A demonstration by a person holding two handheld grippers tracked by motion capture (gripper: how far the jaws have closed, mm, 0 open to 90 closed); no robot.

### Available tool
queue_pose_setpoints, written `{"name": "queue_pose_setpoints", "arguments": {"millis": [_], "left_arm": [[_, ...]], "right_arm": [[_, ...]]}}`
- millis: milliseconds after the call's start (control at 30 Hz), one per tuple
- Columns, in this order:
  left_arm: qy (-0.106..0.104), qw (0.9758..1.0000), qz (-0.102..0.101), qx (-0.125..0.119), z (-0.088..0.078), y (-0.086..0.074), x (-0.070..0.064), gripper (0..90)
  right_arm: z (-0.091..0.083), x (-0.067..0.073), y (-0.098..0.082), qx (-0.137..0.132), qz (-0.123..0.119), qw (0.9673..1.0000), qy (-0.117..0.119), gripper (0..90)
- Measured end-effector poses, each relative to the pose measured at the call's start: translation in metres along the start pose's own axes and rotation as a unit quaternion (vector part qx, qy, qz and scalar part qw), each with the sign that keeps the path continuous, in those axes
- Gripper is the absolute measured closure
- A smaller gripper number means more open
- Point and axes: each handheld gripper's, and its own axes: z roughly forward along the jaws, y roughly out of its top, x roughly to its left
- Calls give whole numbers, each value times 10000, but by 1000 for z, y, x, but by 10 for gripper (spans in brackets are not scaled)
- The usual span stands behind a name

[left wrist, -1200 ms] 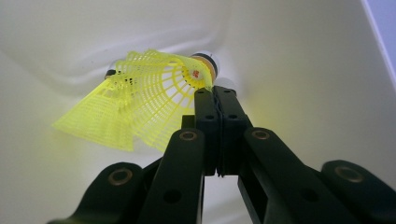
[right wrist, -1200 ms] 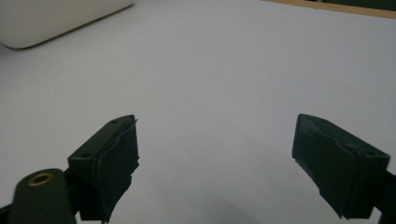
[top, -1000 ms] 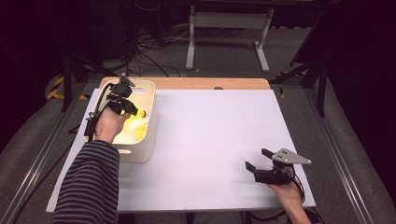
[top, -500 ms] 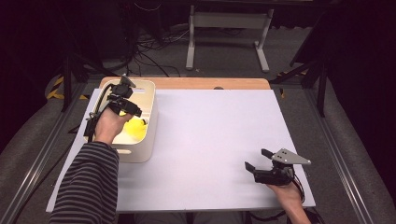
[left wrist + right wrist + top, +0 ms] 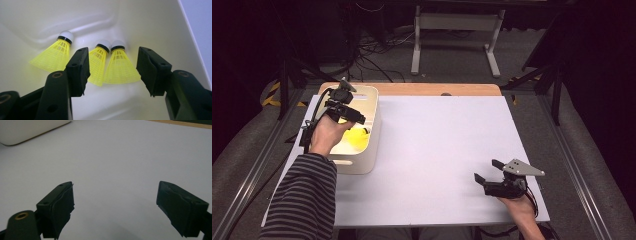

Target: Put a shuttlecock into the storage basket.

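Observation:
Three yellow shuttlecocks with white cork tips [image 5: 53, 55] [image 5: 97, 62] [image 5: 120, 65] lie side by side on the floor of a cream plastic bin [image 5: 150, 22]. From above they show as a yellow patch [image 5: 356, 137] inside the bin [image 5: 367, 150] at the table's left. My left gripper [image 5: 353, 119] hangs over the bin and points down into it. Its jaws have just been opening and press on nothing; in the left gripper view [image 5: 112, 67] two shuttlecocks show through the gap. My right gripper [image 5: 486, 170] [image 5: 115, 207] rests open near the front right, with bare table between its jaws.
A white sheet [image 5: 442, 140] covers the table, with a wooden strip [image 5: 427, 89] along the back edge. The bin's corner [image 5: 25, 130] shows far off in the right gripper view. Metal rails [image 5: 257, 165] run along the sides; a stand [image 5: 457, 30] and cables lie on the floor behind.
The left gripper's jaws have spread apart over the bin, and the yellow shuttlecock seen at their tips now lies on the bin floor. The right gripper has kept still.

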Motion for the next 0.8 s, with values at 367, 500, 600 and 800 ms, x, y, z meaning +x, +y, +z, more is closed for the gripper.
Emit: {"name": "queue_pose_setpoints", "arguments": {"millis": [367,500,600,800], "left_arm": [[-3,10000,79,-48,-9,0,-5,403],[19,9999,86,-68,-13,0,-5,401],[39,9999,110,-89,-16,1,-5,399],[-33,9998,129,-148,-20,1,-9,396]], "right_arm": [[0,0,0,-23,-2,10000,5,149],[-1,0,0,-24,-3,10000,2,148],[-1,0,0,-24,-2,10000,2,148],[-1,0,0,-26,-4,10000,3,148]]}}
